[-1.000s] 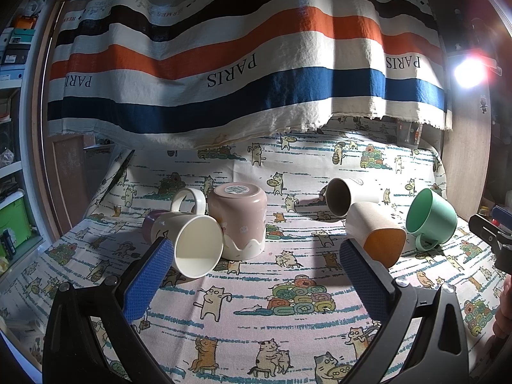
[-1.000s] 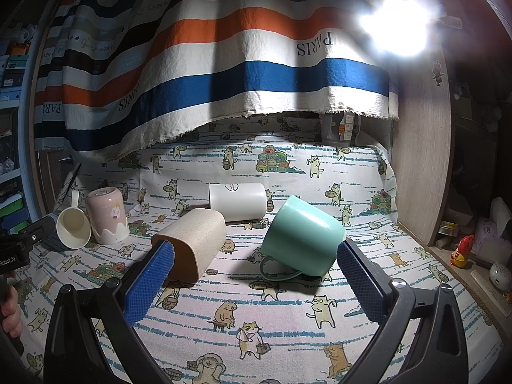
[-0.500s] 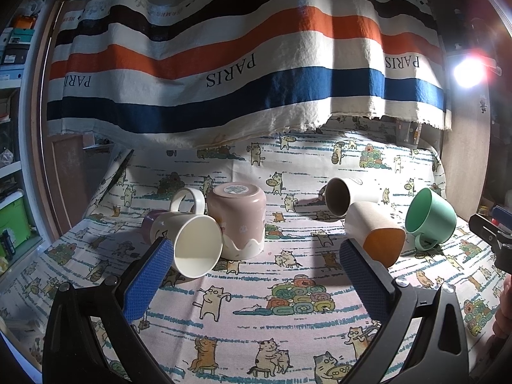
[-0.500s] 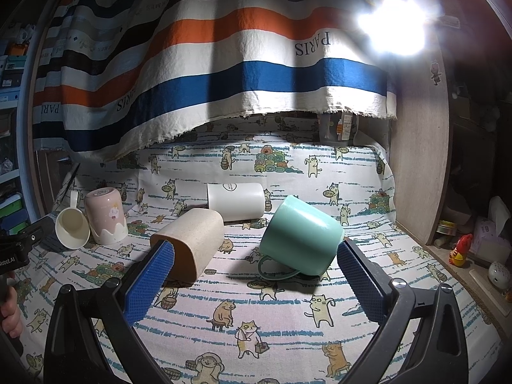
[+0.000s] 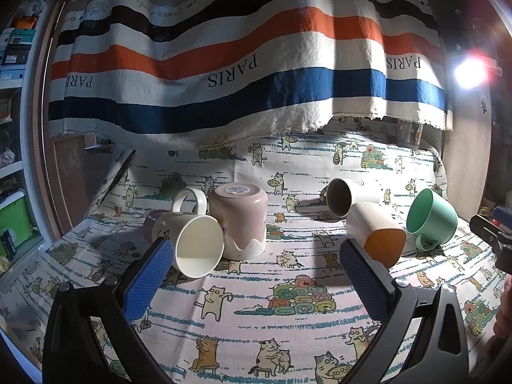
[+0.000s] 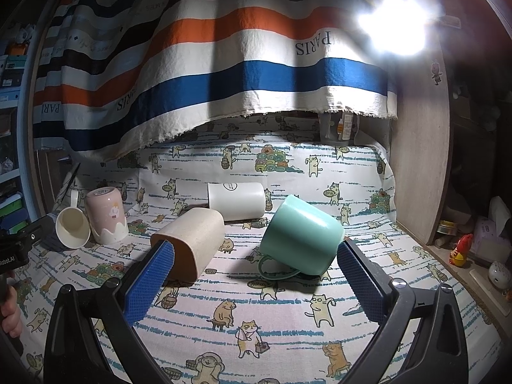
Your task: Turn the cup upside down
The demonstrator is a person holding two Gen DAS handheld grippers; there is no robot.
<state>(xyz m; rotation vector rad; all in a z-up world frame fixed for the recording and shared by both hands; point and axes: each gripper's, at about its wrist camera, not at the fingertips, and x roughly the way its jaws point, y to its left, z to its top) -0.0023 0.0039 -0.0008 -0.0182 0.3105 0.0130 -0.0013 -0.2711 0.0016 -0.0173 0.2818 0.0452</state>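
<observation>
Both empty, wide open: left hand-held gripper [image 5: 256, 275] faces cream mug [image 5: 188, 243] on its side touching upside-down pink cup [image 5: 240, 224]; right hand-held gripper [image 6: 254, 275] frames tipped green mug [image 6: 300, 240] beside beige cup [image 6: 192, 243], white cup [image 6: 236, 203] behind, on cat-print tabletop [image 6: 288, 320].

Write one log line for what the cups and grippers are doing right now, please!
left gripper: open, empty | right gripper: open, empty | pink cup: upside down | green cup: on its side, between right gripper's fingers, not gripped
</observation>
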